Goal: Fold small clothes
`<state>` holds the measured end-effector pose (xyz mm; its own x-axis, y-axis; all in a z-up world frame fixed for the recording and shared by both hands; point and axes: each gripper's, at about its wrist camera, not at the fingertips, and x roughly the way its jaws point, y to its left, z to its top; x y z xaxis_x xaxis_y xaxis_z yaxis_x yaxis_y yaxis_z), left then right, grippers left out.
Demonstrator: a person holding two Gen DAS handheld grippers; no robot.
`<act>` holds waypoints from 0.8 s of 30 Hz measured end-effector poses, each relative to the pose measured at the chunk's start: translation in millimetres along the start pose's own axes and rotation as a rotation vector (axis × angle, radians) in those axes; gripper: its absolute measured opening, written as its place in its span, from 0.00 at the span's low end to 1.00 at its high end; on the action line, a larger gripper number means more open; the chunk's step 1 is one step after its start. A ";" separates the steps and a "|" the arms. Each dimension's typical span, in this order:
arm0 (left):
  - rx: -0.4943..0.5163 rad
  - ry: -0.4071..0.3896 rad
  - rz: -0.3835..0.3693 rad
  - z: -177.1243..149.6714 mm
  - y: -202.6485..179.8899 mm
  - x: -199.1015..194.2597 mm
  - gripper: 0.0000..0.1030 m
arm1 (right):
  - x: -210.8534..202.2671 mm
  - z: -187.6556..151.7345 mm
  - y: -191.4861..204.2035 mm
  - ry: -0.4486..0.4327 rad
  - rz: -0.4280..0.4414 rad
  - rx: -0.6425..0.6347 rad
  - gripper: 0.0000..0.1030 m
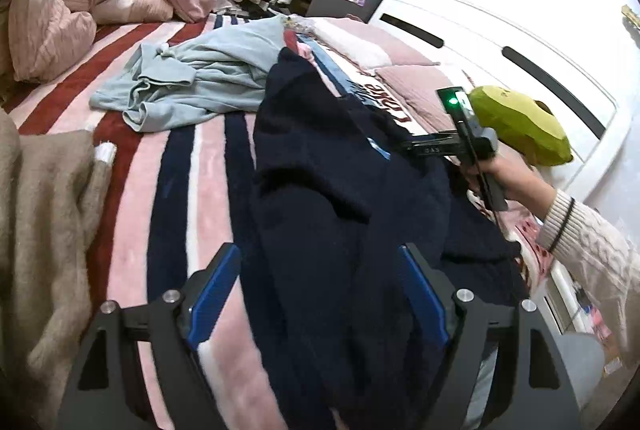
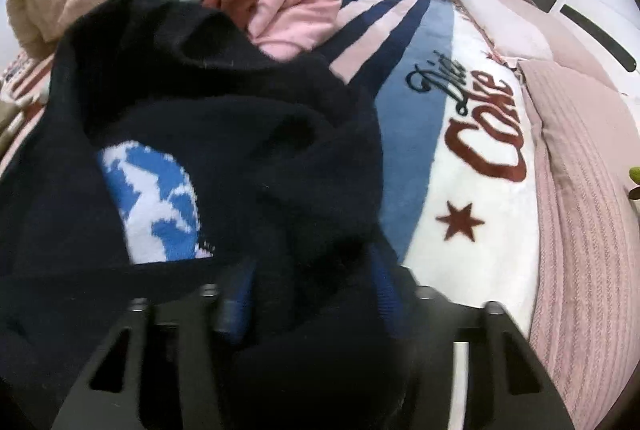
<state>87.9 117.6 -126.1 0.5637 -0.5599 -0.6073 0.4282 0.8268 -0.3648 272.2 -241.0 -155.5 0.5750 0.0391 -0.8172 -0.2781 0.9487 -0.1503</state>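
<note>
Gathering step: right gripper [image 2: 312,294] jaws appear closed on the navy sweater [image 1: 340,197]; left gripper [image 1: 320,306] jaws wide, empty. Next: spread it flat on the bed [image 1: 180,169].

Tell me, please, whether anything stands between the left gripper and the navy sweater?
Nothing visible does: the left gripper is open with the navy sweater lying right between its fingers, and the right gripper is shut on the same sweater.
</note>
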 end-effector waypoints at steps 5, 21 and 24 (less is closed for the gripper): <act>-0.003 0.021 0.039 6.6 -1.1 27.2 0.75 | -18.7 11.0 -27.7 -0.085 -0.076 0.075 0.11; -0.019 0.071 0.054 0.6 -3.4 43.3 0.80 | -44.8 -5.8 -65.6 -0.084 -0.055 0.281 0.58; -0.010 0.083 0.029 -7.6 -5.9 26.3 0.83 | -82.8 -36.7 -64.3 -0.102 0.050 0.333 0.59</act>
<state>94.8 98.4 -145.3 0.5149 -0.5294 -0.6742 0.4053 0.8434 -0.3528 214.2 -316.7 -98.5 0.6456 0.1037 -0.7566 -0.0516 0.9944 0.0923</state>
